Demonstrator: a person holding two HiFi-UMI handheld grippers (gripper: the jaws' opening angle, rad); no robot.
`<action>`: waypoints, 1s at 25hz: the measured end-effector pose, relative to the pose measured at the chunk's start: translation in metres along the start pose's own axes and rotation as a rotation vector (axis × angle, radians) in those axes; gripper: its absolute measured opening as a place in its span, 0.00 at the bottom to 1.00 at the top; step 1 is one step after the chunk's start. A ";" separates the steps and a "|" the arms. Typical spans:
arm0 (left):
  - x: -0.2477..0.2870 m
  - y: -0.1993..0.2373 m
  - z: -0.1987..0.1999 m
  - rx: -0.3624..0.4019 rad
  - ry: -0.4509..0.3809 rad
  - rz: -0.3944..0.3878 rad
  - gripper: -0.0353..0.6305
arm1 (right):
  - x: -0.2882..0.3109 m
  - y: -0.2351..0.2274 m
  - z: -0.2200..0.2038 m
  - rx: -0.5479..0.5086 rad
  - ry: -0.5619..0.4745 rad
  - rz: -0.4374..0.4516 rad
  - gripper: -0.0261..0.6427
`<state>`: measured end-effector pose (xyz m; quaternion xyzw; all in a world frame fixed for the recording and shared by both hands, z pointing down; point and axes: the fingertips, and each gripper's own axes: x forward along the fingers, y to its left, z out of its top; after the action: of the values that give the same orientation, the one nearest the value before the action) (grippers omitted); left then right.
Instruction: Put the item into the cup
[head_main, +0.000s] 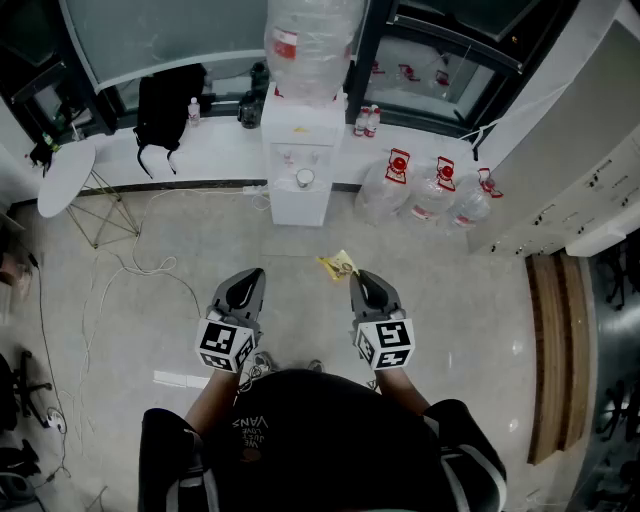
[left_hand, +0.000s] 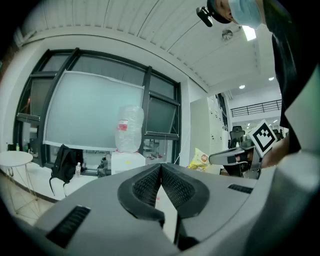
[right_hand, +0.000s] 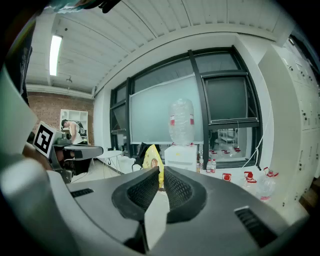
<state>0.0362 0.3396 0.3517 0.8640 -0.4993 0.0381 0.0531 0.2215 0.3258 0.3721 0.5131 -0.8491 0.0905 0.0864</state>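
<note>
The right tongs (head_main: 359, 278) pinch a yellow snack bag (head_main: 338, 265), held out front for carrying, the left tongs (head_main: 256, 273) are shut and empty, and what may be the cup (head_main: 305, 178) sits on the water dispenser (head_main: 297, 208) at 12 o'clock.

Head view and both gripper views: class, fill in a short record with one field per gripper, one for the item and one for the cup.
left gripper: jaws together, nothing between them
right gripper: shut on the yellow packet
yellow packet: held at the jaw tips, above the floor
cup: apparently in the water dispenser niche, ahead of the person
</note>
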 end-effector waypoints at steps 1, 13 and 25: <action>-0.001 -0.004 -0.001 0.003 -0.001 0.005 0.08 | -0.002 -0.001 -0.001 0.001 -0.003 0.006 0.13; -0.001 -0.030 -0.007 0.025 0.007 0.069 0.08 | -0.010 -0.025 -0.011 0.055 -0.026 0.066 0.13; 0.046 0.024 -0.017 -0.012 0.014 0.051 0.08 | 0.054 -0.037 -0.014 0.082 0.014 0.042 0.13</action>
<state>0.0383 0.2906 0.3751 0.8504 -0.5208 0.0426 0.0607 0.2302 0.2661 0.4008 0.4974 -0.8548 0.1306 0.0693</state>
